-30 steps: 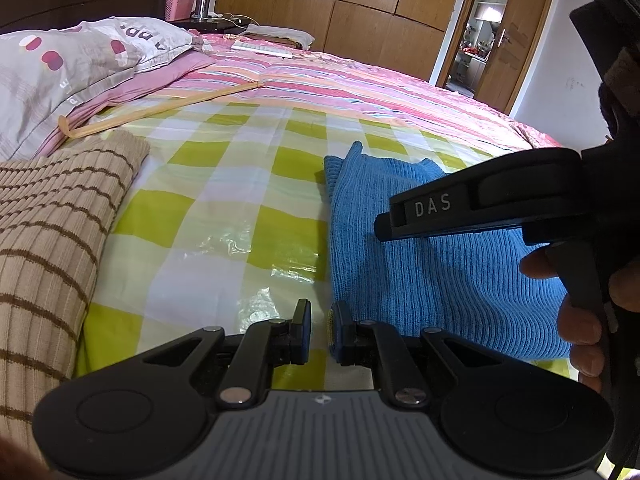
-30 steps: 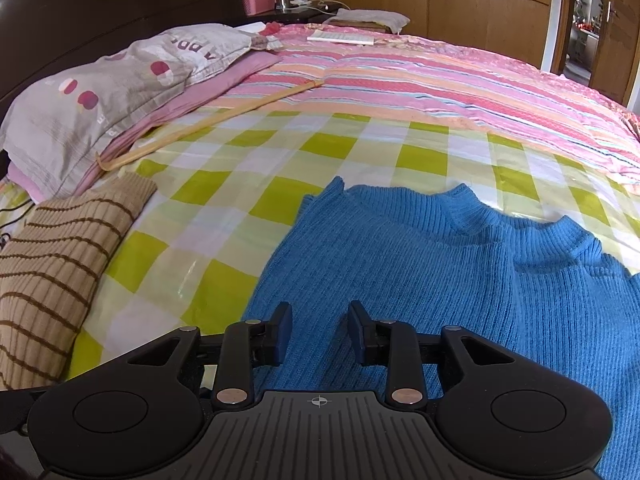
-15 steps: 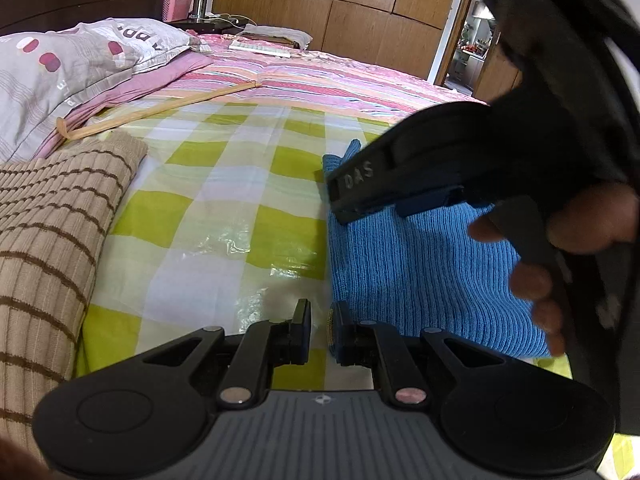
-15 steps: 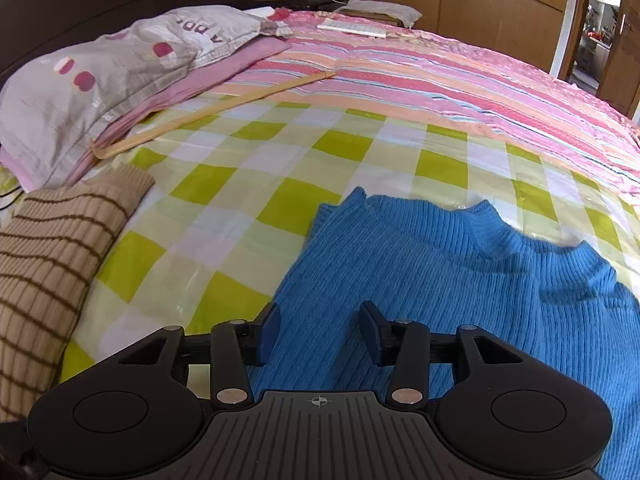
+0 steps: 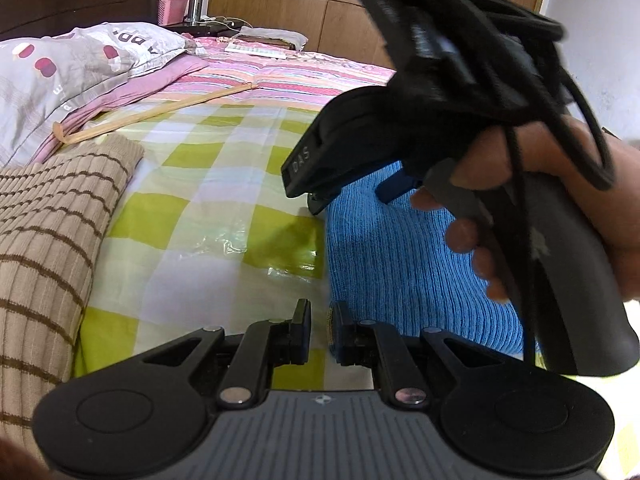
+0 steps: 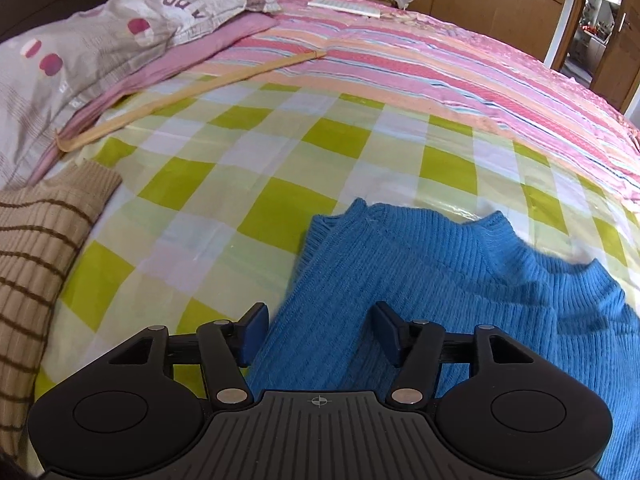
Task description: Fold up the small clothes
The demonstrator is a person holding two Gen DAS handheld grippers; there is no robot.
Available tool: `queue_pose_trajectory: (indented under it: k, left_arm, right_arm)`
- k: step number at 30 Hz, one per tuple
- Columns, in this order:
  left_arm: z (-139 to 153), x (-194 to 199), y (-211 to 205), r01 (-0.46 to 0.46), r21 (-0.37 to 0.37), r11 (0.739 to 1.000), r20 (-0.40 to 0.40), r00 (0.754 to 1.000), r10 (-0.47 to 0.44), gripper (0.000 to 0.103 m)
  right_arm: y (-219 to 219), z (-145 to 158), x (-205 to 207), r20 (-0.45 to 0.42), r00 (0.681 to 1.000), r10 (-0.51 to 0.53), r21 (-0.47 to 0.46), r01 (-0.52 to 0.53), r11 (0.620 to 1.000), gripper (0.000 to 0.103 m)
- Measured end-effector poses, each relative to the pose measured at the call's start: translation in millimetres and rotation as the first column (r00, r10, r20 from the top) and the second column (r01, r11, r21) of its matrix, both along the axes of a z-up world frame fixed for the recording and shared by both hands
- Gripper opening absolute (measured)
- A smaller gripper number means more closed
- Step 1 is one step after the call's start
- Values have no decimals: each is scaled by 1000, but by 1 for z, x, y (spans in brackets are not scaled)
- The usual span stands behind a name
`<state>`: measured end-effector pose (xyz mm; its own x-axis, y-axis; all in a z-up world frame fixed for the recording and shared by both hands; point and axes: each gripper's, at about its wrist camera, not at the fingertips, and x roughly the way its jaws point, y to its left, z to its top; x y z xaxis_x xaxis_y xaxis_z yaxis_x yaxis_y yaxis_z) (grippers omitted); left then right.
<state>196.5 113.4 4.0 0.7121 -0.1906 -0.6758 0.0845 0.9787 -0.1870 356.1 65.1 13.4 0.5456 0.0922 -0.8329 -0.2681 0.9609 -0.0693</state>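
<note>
A blue ribbed sweater (image 6: 440, 300) lies flat on the green-checked bedspread (image 6: 280, 184), its neckline toward the far side. My right gripper (image 6: 318, 312) hangs over the sweater's left edge; its jaws are opening and the knit lies under the gap, with no pad pressing on it. In the left wrist view the same sweater (image 5: 400, 272) fills the right side, under the hand (image 5: 560, 208) that holds the right gripper. My left gripper (image 5: 320, 328) is shut just off the sweater's near left corner, with nothing seen between its fingers.
A folded beige sweater with brown stripes (image 5: 40, 240) lies at the left. Grey and pink pillows (image 6: 100, 48) and a long wooden strip (image 6: 192, 92) lie beyond it. A pink striped quilt (image 6: 460, 72) covers the far bed. Wardrobes and a doorway stand behind.
The right gripper has moved left and slightly down over the sweater's left edge, and its jaws have spread wider. The left gripper has not moved.
</note>
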Motion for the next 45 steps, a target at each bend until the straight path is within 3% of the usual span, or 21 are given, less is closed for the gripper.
queue_pose_trajectory:
  k: [5,7,13,19,32,40,45]
  left_arm:
    - [0,-1,-1,3,6,1000,5,1000,-3,19]
    - [-1,-1,-1,3,7,1000,6,1000,-3,19]
    - [0,-3,-3,1,14,1000,10,1000,-1,25]
    - [3,-6,-2,8,6,1000,29,1000,-8,33]
    - [8,-14,-25,52,48,997,88,995,-57,49]
    - [4,-18,-34,35,80,996,114,992,-44,49]
    - [7,-21,-44,29,52,998,117,993,-34,41]
  right_arm:
    - [9,-7,6,5,1000,24,-59,-24,998,59]
    - [11,-8,6,9,999,31,-79,-30,996,55]
    - [7,-6,8,23,999,38,-111,-35,993,27]
    - [-5,5,2,30,998,46,-66,-44,997,12]
    - [-49,45,-21,70,997,31,70,-36,997,10]
    - [-74,60,-32,79,997,11,148,-23,989,10]
    - [-99,69,-40,81,997,-8,215,-9,977,9]
